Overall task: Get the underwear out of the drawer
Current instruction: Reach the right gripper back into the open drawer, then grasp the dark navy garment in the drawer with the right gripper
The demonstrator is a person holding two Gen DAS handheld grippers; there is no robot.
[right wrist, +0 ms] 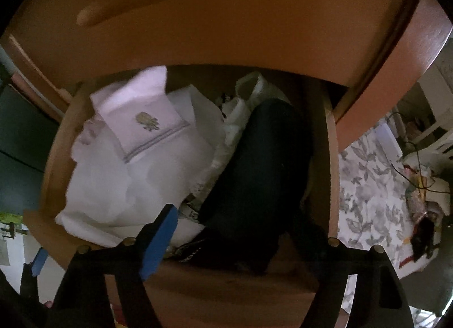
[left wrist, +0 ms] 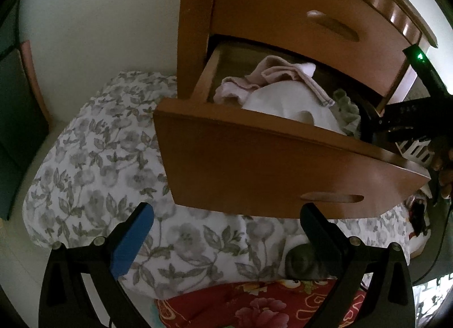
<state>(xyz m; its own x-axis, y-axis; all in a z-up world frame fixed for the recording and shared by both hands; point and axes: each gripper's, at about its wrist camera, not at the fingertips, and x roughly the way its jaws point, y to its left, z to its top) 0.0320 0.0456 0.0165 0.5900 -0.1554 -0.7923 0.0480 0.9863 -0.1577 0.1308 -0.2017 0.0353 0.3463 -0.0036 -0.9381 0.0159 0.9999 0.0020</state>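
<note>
The lower drawer (left wrist: 269, 169) of a wooden nightstand stands pulled out. In it lie a pink folded garment (left wrist: 271, 73) with a small embroidered emblem (right wrist: 147, 122), white cloth (right wrist: 127, 180) and a black garment (right wrist: 254, 172) on the right side. My right gripper (right wrist: 235, 231) points down into the drawer with its jaws apart. The near end of the black garment lies between its fingers, and the blue pad (right wrist: 158, 243) stands clear of it. My left gripper (left wrist: 226, 223) hangs open and holds nothing, below the drawer front over the quilt.
The upper drawer (left wrist: 311, 16) is closed and overhangs the back of the open one. A grey floral quilt (left wrist: 99, 158) and a red floral cloth (left wrist: 254, 308) lie below. Cables and clutter (right wrist: 419, 180) sit on the bed at the right. A dark panel (left wrist: 17, 118) stands at the left.
</note>
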